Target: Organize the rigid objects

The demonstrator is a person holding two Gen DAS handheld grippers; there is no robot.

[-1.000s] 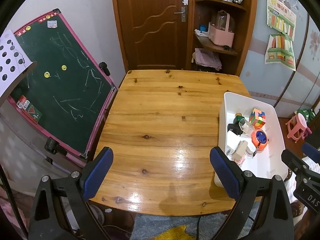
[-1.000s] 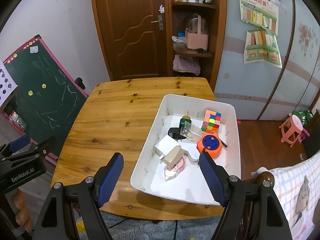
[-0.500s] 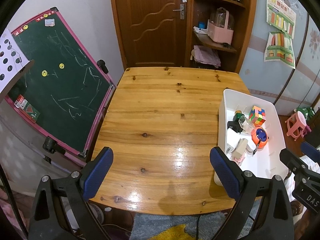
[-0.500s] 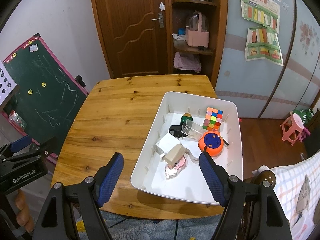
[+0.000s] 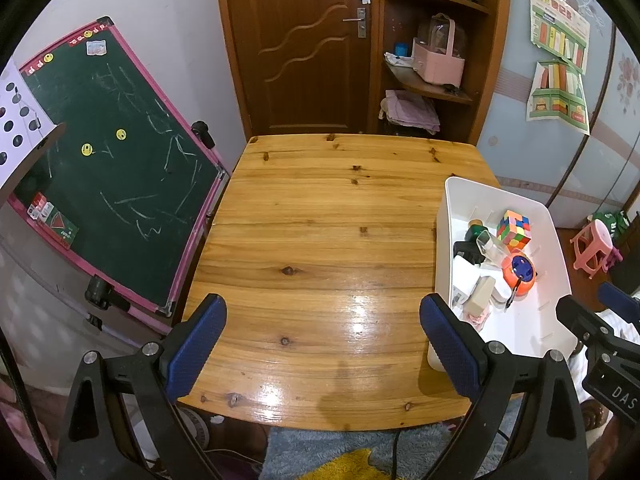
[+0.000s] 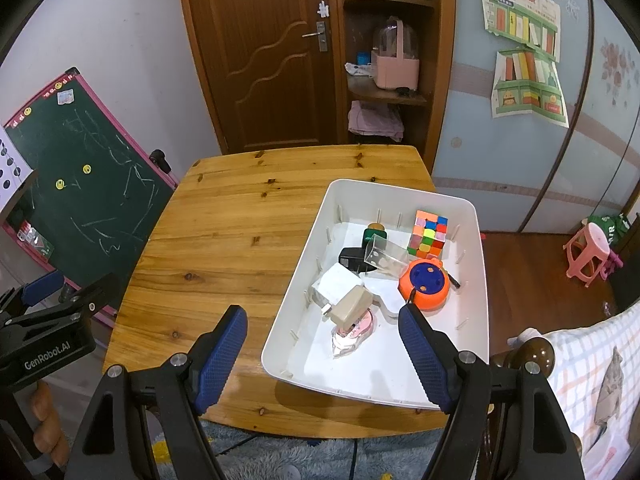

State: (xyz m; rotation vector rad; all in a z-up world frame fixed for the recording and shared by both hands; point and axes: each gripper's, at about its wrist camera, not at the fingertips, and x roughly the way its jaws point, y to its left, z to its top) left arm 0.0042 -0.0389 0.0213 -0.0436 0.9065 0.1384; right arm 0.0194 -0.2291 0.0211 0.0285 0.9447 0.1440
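Both grippers, left (image 5: 322,338) and right (image 6: 323,346), hang agape and empty. The cube (image 6: 429,235) and, I think, chargers crowd the bin (image 6: 472,280); any pick wants a clean, single-item approach.

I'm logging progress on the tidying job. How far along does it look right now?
Done: the rigid items, such as the puzzle cube and orange round toy, lie loosely piled in the white bin. In hand: nothing; the left gripper and right gripper are open and empty. Left: possibly arranging that pile.
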